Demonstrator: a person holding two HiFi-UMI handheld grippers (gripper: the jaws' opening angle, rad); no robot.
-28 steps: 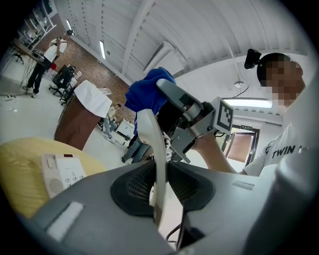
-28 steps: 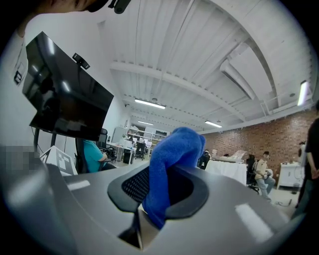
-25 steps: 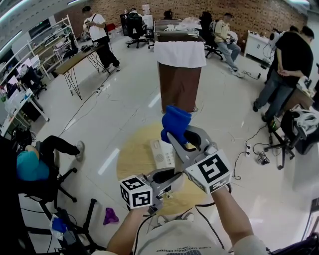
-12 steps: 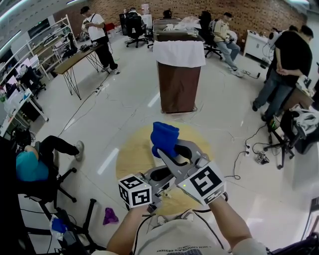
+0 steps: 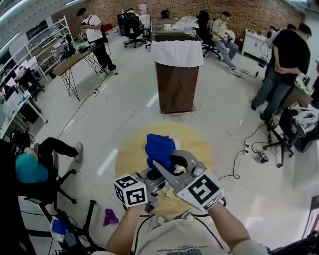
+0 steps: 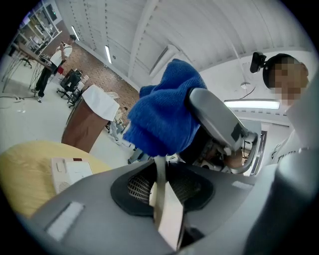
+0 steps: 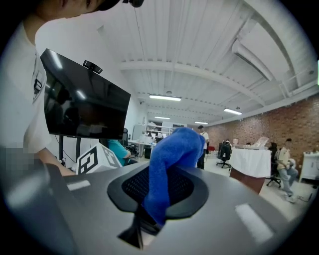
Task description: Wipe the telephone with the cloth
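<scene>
Now, the left tool point(image 6: 159, 191) grips a cream piece point(image 6: 169, 224), hard to identify. Only its view shows the phone point(image 6: 70, 174), left on the yellow tabletop point(image 6: 20, 164). From the head view the cloth point(image 5: 159, 148), clenched in the right tool point(image 7: 142, 224), covers most of it. Glossy floor point(image 5: 99, 114), brick far wall point(image 5: 249, 12).

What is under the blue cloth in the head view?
The cloth, held by the right tool, hides nearly all the telephone from the head view; around it only the yellow table shows.
</scene>
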